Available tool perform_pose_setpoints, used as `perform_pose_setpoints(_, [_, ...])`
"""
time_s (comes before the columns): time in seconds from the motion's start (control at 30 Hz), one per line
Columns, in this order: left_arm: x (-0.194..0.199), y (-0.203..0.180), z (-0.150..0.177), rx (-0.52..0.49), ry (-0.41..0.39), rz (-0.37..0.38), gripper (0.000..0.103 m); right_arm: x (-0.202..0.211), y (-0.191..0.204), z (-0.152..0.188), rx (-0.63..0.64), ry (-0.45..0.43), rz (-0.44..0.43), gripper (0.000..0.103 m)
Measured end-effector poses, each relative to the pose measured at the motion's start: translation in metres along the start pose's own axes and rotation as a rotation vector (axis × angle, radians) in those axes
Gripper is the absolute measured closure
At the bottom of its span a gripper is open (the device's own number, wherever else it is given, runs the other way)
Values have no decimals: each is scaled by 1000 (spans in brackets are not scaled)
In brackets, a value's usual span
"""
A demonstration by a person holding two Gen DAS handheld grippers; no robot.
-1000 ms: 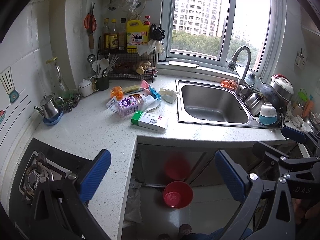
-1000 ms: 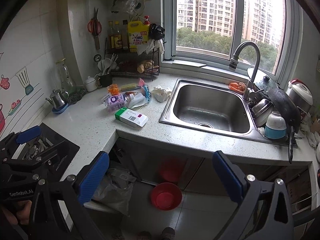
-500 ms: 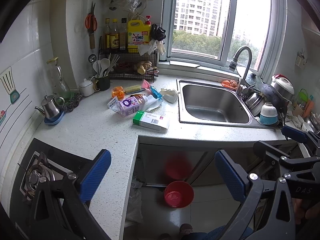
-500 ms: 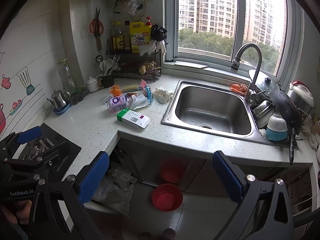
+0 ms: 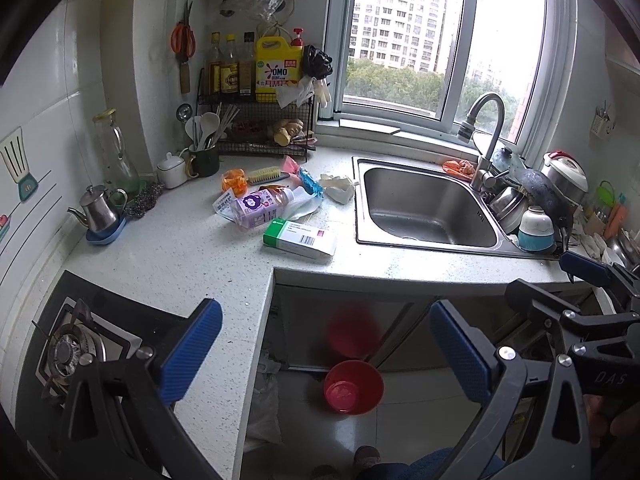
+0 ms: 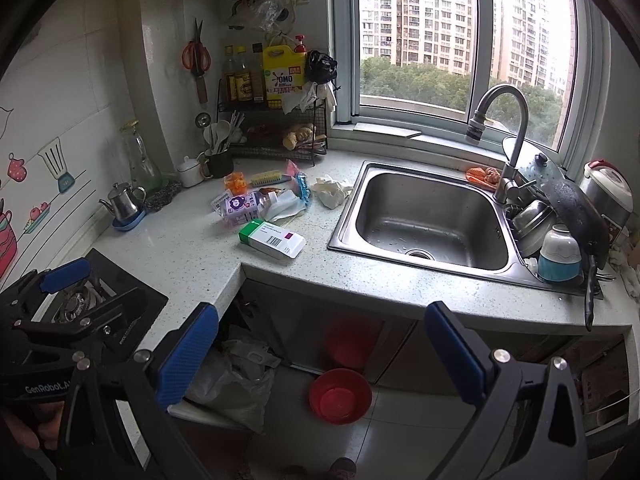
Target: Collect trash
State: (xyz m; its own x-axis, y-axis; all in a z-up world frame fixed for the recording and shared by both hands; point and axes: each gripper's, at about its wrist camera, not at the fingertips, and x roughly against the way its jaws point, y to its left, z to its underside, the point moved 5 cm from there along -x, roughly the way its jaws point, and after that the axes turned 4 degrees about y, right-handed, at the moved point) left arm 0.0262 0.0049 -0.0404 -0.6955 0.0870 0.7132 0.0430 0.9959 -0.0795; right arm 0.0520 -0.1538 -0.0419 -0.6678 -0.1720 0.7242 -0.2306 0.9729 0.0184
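Both tools, left tool [image 5: 325, 354] & right tool [image 6: 320, 354], gape wide, holding nothing, well short of the desk [image 5: 168, 256]. Trash: green-white box [image 5: 300, 239] ahead, flat near the desk edge, long axis running left-right, slightly askew; wrappers [image 5: 268, 204] just beyond. Risk: a nudge could shove the box off the edge, or a grab could snag the brush [image 5: 267, 175].

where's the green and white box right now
The green and white box lies flat on the countertop near its inner corner, left of the sink and just in front of the purple-labelled packet, in both views.
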Motion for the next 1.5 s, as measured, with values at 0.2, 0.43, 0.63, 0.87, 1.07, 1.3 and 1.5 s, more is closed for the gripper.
perform_pose_setpoints(0.2, [-6,-2,-2,1,6,-14,0,-4,-2,-3,7,1,-16,0])
perform_pose_setpoints(0.43, [-20,-8,-12,33,21,-43,0,-20,-11,-9,31,21,-48,0])
perform_pose_setpoints(0.63, [-38,-12,-29,71,44,-84,0,-38,-30,-23,59,44,-82,0])
perform_pose_setpoints(0.87, [-57,8,-44,142,76,-154,0,-65,-50,-46,66,75,-116,0])
perform_pose_setpoints(1.07, [-83,42,-67,200,99,-163,0,-100,-49,-70,97,108,-135,0])
perform_pose_setpoints(1.3, [-133,104,-103,228,127,-172,0,-152,-10,-122,207,97,-176,0])
perform_pose_setpoints(1.5, [-184,157,-115,257,226,-125,0,-211,45,-156,333,155,-228,0])
